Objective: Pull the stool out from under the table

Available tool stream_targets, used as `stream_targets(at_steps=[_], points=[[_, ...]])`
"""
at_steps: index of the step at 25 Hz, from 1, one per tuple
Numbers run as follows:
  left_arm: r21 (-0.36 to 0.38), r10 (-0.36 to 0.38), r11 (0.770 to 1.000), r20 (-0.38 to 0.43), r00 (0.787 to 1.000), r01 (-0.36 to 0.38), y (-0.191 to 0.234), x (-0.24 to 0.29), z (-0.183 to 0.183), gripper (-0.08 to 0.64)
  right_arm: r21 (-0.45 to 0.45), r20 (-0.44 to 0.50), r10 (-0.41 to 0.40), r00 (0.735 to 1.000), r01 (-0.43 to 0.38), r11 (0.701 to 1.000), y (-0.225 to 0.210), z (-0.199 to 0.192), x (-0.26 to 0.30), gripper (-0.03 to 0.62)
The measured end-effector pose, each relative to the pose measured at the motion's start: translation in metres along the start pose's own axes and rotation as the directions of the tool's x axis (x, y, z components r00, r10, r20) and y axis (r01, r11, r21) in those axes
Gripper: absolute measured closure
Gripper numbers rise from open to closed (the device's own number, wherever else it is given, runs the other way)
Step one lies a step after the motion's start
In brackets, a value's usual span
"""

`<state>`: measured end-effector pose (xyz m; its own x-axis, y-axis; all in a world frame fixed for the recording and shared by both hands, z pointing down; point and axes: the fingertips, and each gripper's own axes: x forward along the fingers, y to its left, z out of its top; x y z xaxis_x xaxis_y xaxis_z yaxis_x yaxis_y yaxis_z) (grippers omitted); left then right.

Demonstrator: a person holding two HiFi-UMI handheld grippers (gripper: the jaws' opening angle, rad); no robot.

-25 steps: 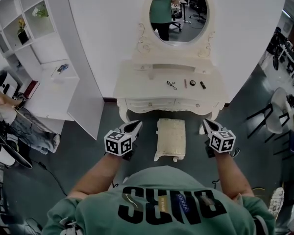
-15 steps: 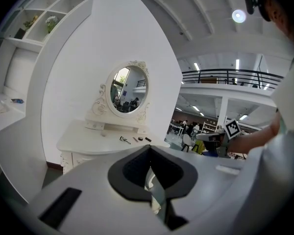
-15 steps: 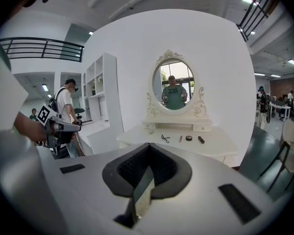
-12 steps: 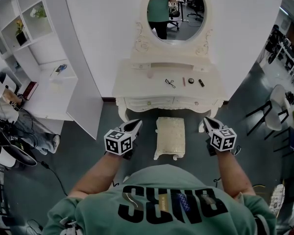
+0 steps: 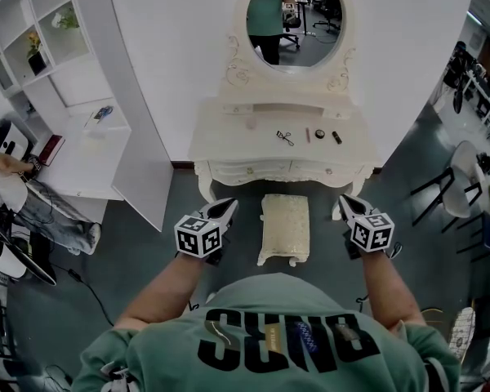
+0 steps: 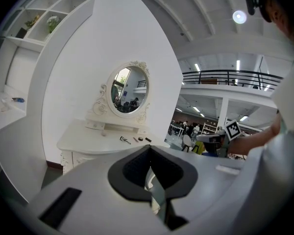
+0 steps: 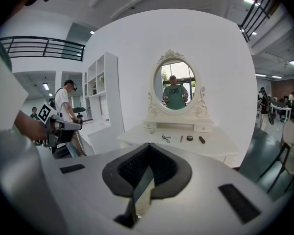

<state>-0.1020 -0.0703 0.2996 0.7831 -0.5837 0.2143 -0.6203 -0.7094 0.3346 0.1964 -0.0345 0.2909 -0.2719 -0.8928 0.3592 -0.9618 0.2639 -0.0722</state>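
Note:
A cream cushioned stool [image 5: 284,229] stands on the dark floor just in front of the white dressing table [image 5: 229,141], its far end at the table's front edge. My left gripper [image 5: 228,208] hangs to the stool's left and my right gripper [image 5: 344,204] to its right, both apart from it and pointing toward the table. In the left gripper view the jaws [image 6: 150,150] meet with nothing between them, and the table [image 6: 95,142] lies ahead. The right gripper [image 7: 148,146] is likewise shut and empty, facing the table [image 7: 210,143].
An oval mirror [image 5: 296,19] tops the table, and small items [image 5: 285,139] lie on it. A white shelf unit [image 5: 33,47] and a low counter [image 5: 82,158] stand at the left, with a seated person [image 5: 33,207] beside them. Dark chairs [image 5: 461,186] stand at the right.

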Motion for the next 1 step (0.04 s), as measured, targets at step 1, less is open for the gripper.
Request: stream_targets(at_steps=[1], points=[[-0.001,0.000,1.000,0.001,1.000,0.000,0.0001,0.0000,-0.0004,0.560,0.000,0.000,0.000,1.000,0.000,1.000,-0.0001,-0.0007,0.0002,0.598]])
